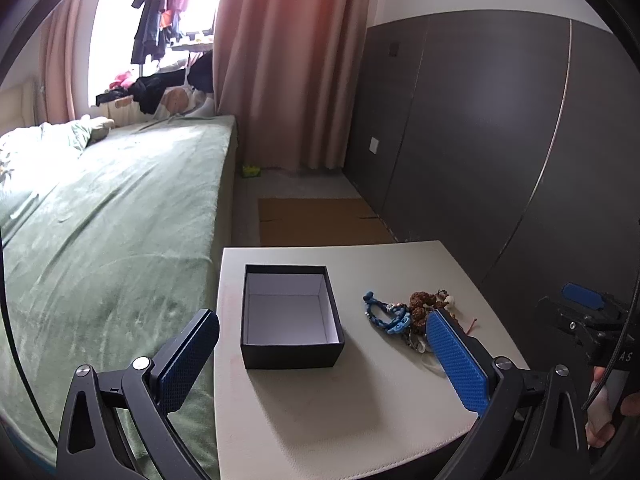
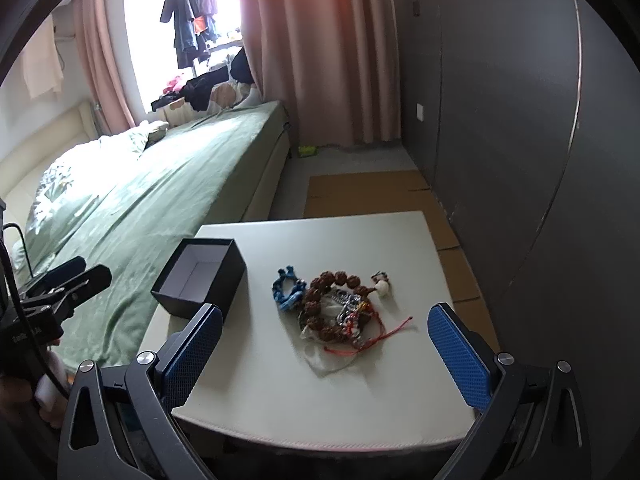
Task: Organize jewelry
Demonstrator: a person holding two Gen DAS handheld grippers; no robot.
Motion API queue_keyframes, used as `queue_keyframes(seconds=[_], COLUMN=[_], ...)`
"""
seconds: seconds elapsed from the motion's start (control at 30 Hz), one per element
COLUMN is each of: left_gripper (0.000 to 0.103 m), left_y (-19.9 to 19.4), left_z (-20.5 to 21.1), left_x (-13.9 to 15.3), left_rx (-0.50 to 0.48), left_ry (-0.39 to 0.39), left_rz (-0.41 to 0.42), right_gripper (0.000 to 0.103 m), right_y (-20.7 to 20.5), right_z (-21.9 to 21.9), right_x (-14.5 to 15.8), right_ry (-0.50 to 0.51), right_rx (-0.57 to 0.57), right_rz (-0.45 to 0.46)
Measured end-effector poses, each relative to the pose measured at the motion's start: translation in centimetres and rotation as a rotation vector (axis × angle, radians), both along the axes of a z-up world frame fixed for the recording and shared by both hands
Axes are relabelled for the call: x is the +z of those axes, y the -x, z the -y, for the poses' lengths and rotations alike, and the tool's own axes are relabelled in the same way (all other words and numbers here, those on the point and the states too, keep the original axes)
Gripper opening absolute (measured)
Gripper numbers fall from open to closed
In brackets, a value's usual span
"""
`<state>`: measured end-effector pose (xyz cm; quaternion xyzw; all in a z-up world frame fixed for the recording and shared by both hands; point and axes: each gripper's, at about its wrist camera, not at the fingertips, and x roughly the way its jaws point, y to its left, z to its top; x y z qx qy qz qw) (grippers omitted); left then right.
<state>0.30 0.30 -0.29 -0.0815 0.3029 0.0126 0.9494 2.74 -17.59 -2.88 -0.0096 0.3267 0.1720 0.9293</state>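
At far left, a bed (image 1: 120, 208) with a green cover runs along the white table (image 1: 360, 420); pink curtains (image 1: 280, 60) and hung clothes (image 1: 160, 12) stand behind it, cardboard (image 1: 320, 222) lies flat on the floor beyond the table, and a dark wall panel (image 1: 500, 140) closes the right side. The left gripper (image 1: 322, 354) hangs over the near table edge, jaws spread wide and holding nothing, framing the black box (image 1: 291, 316), which is open with a white interior. Right of the box, apart from it, lies the jewelry pile (image 2: 340, 308): a blue braided bracelet (image 2: 286, 288), a brown bead bracelet (image 2: 320, 300) and red cord (image 2: 392, 326). The left view hides part of the pile behind a blue finger pad (image 1: 456, 360); the right view shows it whole. The right gripper (image 2: 324, 354), jaws likewise spread and empty, faces the pile. The letters "AS" show on the right gripper body in the left view.
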Motion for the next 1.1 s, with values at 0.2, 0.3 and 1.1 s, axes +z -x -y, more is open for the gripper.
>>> queue_keyframes(seconds=[0.2,0.3,1.1], left_gripper=[0.103,0.103,0.103], left_y=[-0.26,-0.44,-0.04], left_z=[0.10,0.10,-0.31], left_x=[-0.18,-0.08,-0.04], left_rx=[-0.005,-0.003,-0.006], left_ry=[0.004,0.000,0.011], left_rz=[-0.009,-0.011,-0.009], right_gripper=[0.103,0.103,0.103], right_y=[-0.47,-0.60,-0.79], right_z=[0.16,0.21,-0.05], right_x=[-0.24,-0.29,-0.22], right_ry=[-0.004,-0.003,-0.014], right_rx=[-0.006,-0.011,-0.019], right_rz=[-0.011,-0.014,-0.024])
